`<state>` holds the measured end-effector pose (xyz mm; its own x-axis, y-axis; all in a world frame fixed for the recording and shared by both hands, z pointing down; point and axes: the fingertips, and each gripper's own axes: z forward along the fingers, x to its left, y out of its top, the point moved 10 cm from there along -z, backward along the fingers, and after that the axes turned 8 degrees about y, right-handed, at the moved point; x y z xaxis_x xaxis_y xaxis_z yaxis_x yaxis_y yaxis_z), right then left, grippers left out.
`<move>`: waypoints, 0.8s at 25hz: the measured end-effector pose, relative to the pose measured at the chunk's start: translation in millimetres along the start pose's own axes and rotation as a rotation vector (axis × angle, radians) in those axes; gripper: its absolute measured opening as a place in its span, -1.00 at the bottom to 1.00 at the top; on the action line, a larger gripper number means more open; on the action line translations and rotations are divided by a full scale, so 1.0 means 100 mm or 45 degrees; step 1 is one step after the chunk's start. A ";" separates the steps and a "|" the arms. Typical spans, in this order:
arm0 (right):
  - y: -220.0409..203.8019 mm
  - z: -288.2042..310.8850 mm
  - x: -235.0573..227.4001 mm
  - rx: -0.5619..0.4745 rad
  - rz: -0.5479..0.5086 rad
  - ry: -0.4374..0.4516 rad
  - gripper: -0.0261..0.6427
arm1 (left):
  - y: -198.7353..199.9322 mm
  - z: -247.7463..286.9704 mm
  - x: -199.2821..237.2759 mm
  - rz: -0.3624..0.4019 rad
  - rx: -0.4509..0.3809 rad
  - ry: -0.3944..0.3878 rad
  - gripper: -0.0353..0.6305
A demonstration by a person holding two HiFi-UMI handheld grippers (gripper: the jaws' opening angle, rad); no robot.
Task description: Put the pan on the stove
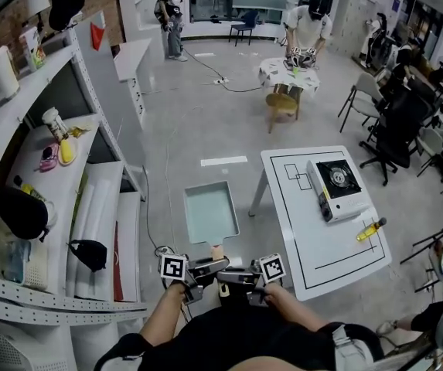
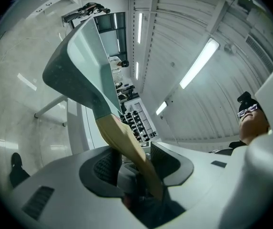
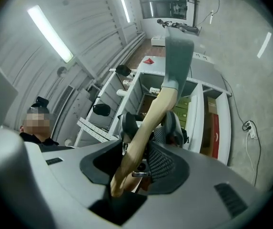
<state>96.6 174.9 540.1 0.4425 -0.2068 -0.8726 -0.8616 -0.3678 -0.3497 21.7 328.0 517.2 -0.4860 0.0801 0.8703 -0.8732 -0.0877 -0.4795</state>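
Head view: a rectangular pale-green metal pan (image 1: pixel 212 211) hangs over the grey floor (image 1: pixel 206 130), well left of the white tabletop (image 1: pixel 314 246) that carries the silver-and-black portable gas stove (image 1: pixel 335 185). Left gripper view: the left gripper (image 2: pixel 131 161) is clamped, jaws partly closed, on the pan's tan wooden handle (image 2: pixel 126 144), and the pan's dark grey underside shows. Right gripper view: the right gripper (image 3: pixel 146 142) pinches the same handle, with the pan seen edge-on

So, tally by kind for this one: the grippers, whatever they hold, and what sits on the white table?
pan: 1
grippers: 2, left gripper and right gripper, both shut on the pan's wooden handle
stove: 1, on the white table
yellow bottle: 1, lying on the same table
Total: 5
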 end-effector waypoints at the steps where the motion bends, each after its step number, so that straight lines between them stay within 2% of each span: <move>1: 0.13 -0.01 -0.05 0.002 0.002 0.011 -0.41 | 0.10 0.04 0.05 -0.027 -0.006 -0.002 -0.31; 3: 0.41 -0.04 -0.14 0.010 0.006 0.031 -0.41 | 0.34 0.14 0.12 -0.056 -0.016 0.006 -0.31; 6: 0.88 -0.11 -0.27 0.029 0.005 0.045 -0.41 | 0.78 0.30 0.26 0.009 -0.015 0.049 -0.31; 12: 1.74 -0.22 -0.45 0.061 -0.005 0.075 -0.41 | 1.52 0.65 0.44 -0.007 -0.055 0.049 -0.31; 20: 2.50 -0.31 -0.77 0.090 0.011 0.114 -0.41 | 2.15 0.89 0.86 0.001 -0.056 0.112 -0.31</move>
<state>-145.3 70.3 530.2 0.4529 -0.2908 -0.8428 -0.8793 -0.3018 -0.3684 -204.7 227.7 499.1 -0.4865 0.1670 0.8576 -0.8726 -0.0441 -0.4864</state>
